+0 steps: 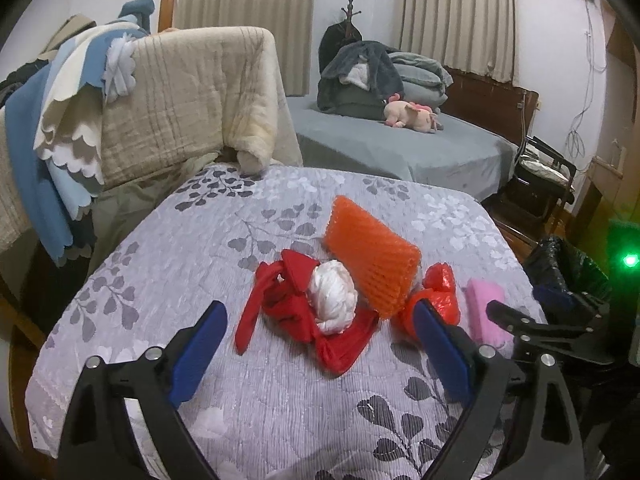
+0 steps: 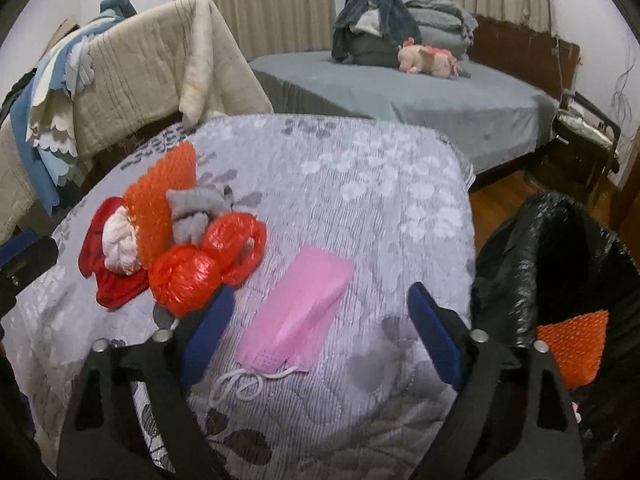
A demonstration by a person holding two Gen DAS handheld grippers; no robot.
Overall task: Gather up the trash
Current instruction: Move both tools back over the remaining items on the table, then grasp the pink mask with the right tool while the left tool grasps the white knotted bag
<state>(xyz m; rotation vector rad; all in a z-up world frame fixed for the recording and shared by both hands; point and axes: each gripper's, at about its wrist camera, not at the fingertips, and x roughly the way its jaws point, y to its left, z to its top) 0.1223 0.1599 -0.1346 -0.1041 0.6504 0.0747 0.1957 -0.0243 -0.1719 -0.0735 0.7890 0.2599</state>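
Note:
A pile lies on the grey leaf-patterned quilt (image 1: 200, 264): a red cloth (image 1: 288, 312), a white crumpled ball (image 1: 334, 298), an orange foam net (image 1: 372, 256) and a red plastic bag (image 1: 438, 292). My left gripper (image 1: 320, 340) is open just in front of the pile, empty. A pink mask (image 2: 300, 312) with white ear loops lies between the fingers of my open right gripper (image 2: 320, 328). The pile also shows in the right wrist view: orange net (image 2: 164, 204), red bag (image 2: 200, 268), grey sock (image 2: 196, 208). The black trash bag (image 2: 560, 260) stands at the right and holds another orange net (image 2: 570, 344).
A blanket-draped chair (image 1: 180, 100) stands at the back left. A grey bed (image 1: 400, 148) with folded clothes and a pink plush toy (image 1: 412, 114) lies behind. A dark chair (image 1: 540, 176) stands at the right on a wooden floor.

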